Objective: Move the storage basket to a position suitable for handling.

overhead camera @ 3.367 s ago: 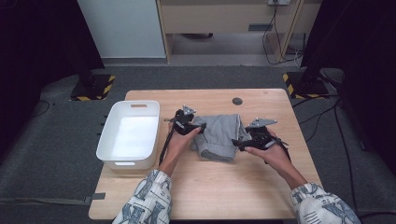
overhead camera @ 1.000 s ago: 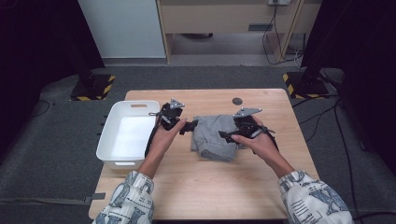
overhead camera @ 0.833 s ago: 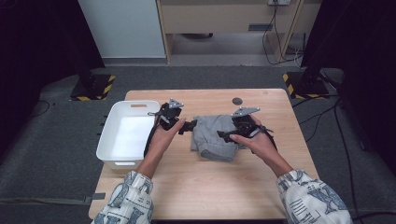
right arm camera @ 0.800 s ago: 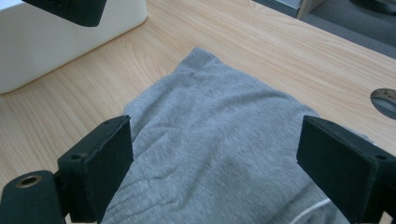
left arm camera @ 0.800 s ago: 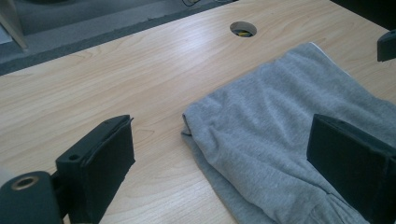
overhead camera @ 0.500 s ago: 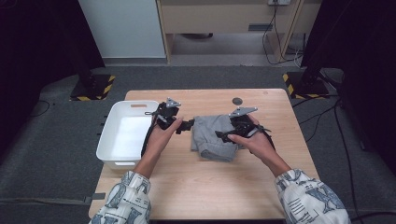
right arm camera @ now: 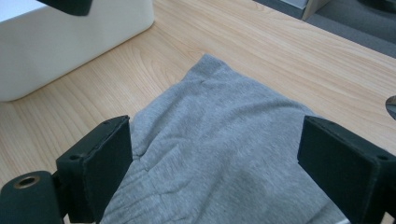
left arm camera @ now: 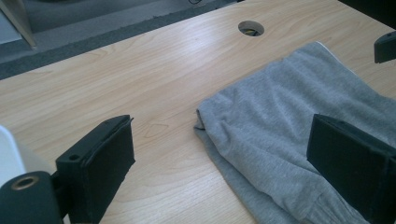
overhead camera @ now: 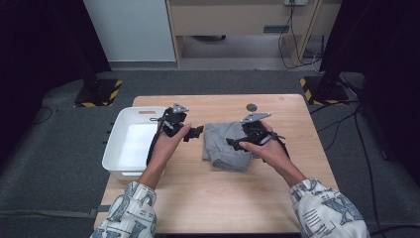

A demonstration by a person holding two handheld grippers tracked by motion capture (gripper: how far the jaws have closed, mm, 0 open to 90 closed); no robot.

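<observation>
A folded grey garment (overhead camera: 227, 149) was seen lying flat on the wooden table (overhead camera: 213, 198), near the middle of the tabletop. Everything else is placed here relative to that garment. It lay loose on the wood, with nothing clamped on it.

The left gripper (overhead camera: 190, 133) was held just beside the garment's left edge, apart from it, above bare wood. In the left gripper view its jaws were spread wide with nothing between them; one pad (left arm camera: 109, 161) was seen over the table surface, the other over the cloth's near corner (left arm camera: 299, 135). Whether that pad touched the fabric could not be told.

The right gripper (overhead camera: 239, 142) was held over the garment's right half, its tip pointing across the cloth. In the right gripper view its jaws were likewise parted wide and empty, with the grey fabric (right arm camera: 219, 154) spread between and beneath them, lightly creased.

A white bin (overhead camera: 130, 144) was set to the left of the garment, beyond the left gripper, at the table's left edge. A round hole (overhead camera: 251, 107) in the tabletop was noted beyond the garment's far right corner, apart from it.
</observation>
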